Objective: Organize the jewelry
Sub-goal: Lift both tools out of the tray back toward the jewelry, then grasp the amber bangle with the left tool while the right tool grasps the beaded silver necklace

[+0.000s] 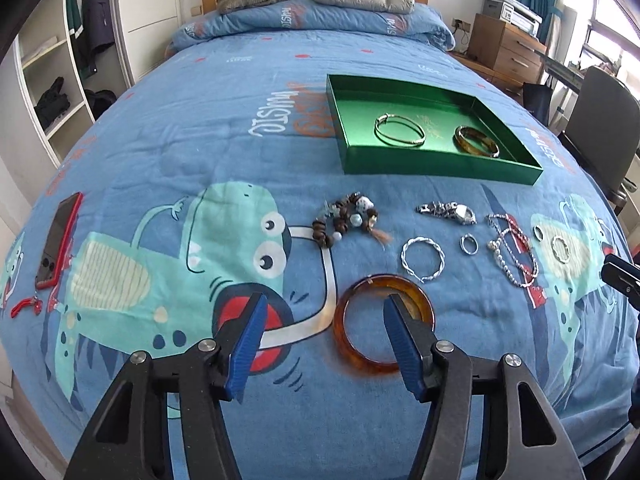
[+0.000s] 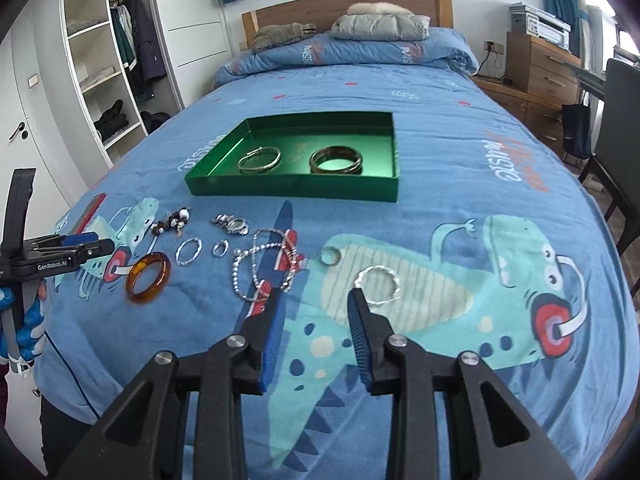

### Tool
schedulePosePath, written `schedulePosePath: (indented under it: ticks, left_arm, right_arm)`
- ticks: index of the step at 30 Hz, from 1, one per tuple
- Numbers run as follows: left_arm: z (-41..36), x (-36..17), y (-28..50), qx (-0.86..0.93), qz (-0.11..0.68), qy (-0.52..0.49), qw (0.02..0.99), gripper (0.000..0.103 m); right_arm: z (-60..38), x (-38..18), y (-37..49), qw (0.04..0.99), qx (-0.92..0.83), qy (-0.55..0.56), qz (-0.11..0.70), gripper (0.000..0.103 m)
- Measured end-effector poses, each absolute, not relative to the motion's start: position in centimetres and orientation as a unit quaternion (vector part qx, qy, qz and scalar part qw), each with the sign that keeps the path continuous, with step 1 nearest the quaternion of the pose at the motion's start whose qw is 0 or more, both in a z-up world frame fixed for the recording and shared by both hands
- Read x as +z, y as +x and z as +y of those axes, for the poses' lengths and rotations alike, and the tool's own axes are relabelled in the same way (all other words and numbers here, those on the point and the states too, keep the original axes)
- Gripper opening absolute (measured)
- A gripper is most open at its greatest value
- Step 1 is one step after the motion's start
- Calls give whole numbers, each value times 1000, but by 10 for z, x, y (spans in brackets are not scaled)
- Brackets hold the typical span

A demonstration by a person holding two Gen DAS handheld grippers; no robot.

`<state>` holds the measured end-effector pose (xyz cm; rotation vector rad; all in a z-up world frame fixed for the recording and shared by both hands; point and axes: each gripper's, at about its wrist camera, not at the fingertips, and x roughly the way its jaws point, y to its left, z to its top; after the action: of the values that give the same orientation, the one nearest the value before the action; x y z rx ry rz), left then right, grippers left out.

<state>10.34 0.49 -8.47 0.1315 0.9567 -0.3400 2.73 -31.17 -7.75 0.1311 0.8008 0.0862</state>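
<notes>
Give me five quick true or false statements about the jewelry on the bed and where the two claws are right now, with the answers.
1. The shallow green tray holds two bangles. True.
2. The left claw is shut on the translucent amber bangle. False: it is open, with one finger over the bangle's ring.
3. The silver wristwatch lies inside the tray. False: it lies on the blue dinosaur-print bedspread, in front of the tray.
4. The right claw is open and holds nothing. True.
5. The red-cased phone sits in the tray. False: it lies on the bedspread, far left in the left wrist view.
</notes>
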Motion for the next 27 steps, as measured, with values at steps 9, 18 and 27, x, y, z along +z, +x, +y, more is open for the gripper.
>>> schedulePosePath:
  ticks: [9, 18, 27]
  left_arm:
    - [1, -115, 111, -181, 479, 68, 856, 60]
    - [-10, -135, 122, -189, 492, 87, 846, 56]
    - [-16, -135, 126, -201, 487, 96, 845, 12]
  right_arm:
    - [-277, -121, 80, 897, 61, 61, 434, 56]
    - [-263, -139, 111, 887, 59, 36, 456, 66]
    - [-254, -142, 121, 884, 54, -6, 464, 64]
